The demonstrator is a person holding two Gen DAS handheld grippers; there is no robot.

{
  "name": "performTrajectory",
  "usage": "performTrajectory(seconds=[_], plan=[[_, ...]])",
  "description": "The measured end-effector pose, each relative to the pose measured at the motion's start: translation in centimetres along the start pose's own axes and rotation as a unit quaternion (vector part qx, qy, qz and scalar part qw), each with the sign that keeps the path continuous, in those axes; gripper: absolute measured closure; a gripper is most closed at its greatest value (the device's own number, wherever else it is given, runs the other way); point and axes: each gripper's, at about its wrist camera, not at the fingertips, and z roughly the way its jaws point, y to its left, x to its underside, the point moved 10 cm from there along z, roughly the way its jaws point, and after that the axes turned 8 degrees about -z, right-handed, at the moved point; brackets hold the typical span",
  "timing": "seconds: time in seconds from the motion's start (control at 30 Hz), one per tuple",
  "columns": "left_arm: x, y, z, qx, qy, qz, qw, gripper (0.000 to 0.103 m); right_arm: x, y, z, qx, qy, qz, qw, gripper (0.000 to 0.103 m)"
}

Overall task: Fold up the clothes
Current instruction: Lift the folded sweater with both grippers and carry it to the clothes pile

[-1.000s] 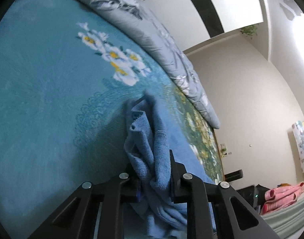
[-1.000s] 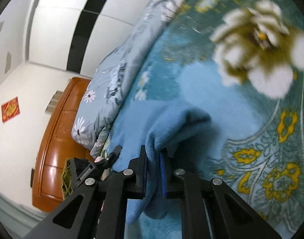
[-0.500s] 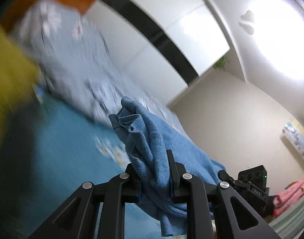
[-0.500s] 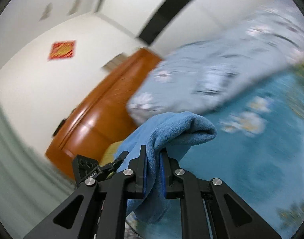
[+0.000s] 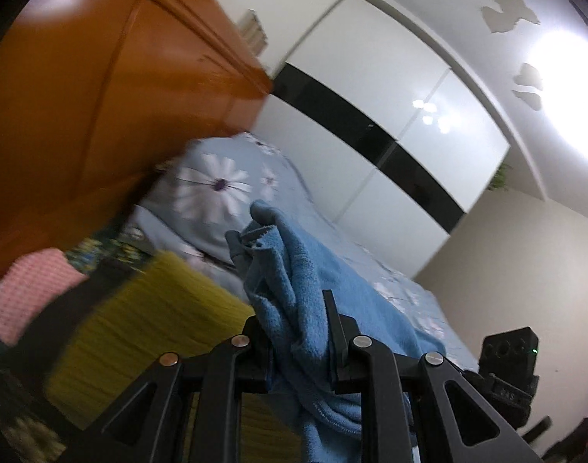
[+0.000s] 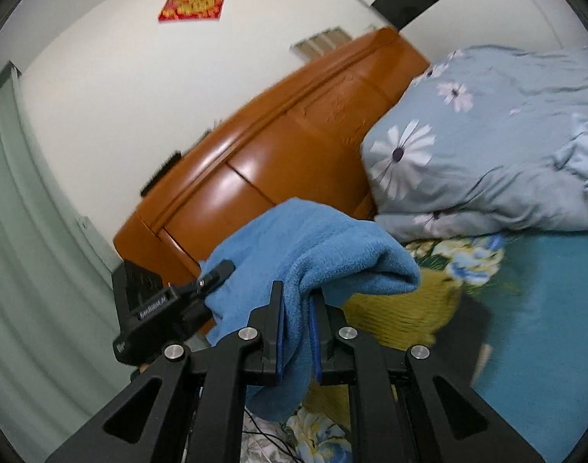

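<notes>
A light blue towel hangs in the air between both grippers. My left gripper is shut on one bunched end of it. My right gripper is shut on the other end, which drapes over the jaws. The left gripper also shows at the left of the right wrist view, and the right gripper's body shows at the right of the left wrist view. Both point toward the head of the bed.
An orange wooden headboard stands ahead. Grey flowered pillows lie against it. Folded clothes lie below: a yellow-green knit piece, a dark one and a pink one. The teal flowered bedspread is to the right.
Both grippers have lifted the towel off the bedspread and swung up toward the headboard. The stack of folded clothes has come into view below.
</notes>
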Motion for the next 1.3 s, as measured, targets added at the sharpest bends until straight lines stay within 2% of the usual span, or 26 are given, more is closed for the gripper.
performTrajectory(seconds=[0.13, 0.23, 0.33, 0.47, 0.63, 0.8, 0.93, 1.03, 1.1, 1.13, 1.17, 1.2, 1.3], plan=[[0.5, 5.0, 1.6, -0.006, 0.012, -0.031, 0.9994, 0.083, 2.5, -1.4, 3.8, 0.004, 0.022, 0.009, 1.000, 0.092], [1.8, 7.7, 1.9, -0.005, 0.023, -0.037, 0.9990, 0.083, 4.3, -2.4, 5.4, 0.008, 0.037, 0.011, 0.999, 0.092], [2.3, 10.0, 1.9, 0.005, 0.021, -0.058, 0.9981, 0.083, 5.8, -2.7, 6.2, 0.001, 0.041, 0.007, 0.999, 0.092], [3.1, 11.7, 1.4, -0.002, 0.016, -0.067, 0.9976, 0.080, 7.4, -3.6, 7.6, 0.015, 0.058, 0.001, 0.998, 0.091], [3.3, 12.0, 1.8, -0.012, 0.015, -0.071, 0.9973, 0.079, 7.8, -4.4, 8.3, 0.027, 0.060, 0.004, 0.998, 0.091], [4.1, 10.4, 1.5, -0.029, 0.022, -0.035, 0.9987, 0.081, 6.7, -4.3, 7.9, 0.054, 0.062, -0.023, 0.996, 0.091], [4.9, 9.6, 0.7, -0.021, 0.028, -0.029, 0.9990, 0.082, 5.4, -5.0, 7.8, 0.068, 0.057, -0.032, 0.996, 0.091], [4.6, 9.6, 0.5, -0.034, 0.024, -0.028, 0.9988, 0.080, 5.9, -5.2, 7.9, 0.068, 0.073, -0.027, 0.995, 0.090], [4.2, 9.5, 0.0, -0.022, 0.019, -0.040, 0.9988, 0.077, 6.1, -5.1, 7.6, 0.067, 0.079, -0.033, 0.994, 0.090], [4.1, 9.4, -0.3, -0.020, 0.016, -0.041, 0.9988, 0.067, 6.1, -5.0, 7.4, 0.067, 0.082, -0.036, 0.994, 0.089], [3.8, 9.5, -0.8, -0.022, 0.010, -0.040, 0.9989, 0.052, 6.0, -5.0, 7.0, 0.068, 0.085, -0.038, 0.993, 0.089], [3.5, 9.6, -1.5, -0.028, 0.004, -0.035, 0.9990, 0.048, 6.0, -5.0, 6.7, 0.069, 0.088, -0.041, 0.993, 0.088], [2.5, 9.4, -3.8, -0.060, -0.022, -0.003, 0.9980, 0.045, 5.1, -4.9, 5.0, 0.088, 0.084, -0.074, 0.990, 0.086]])
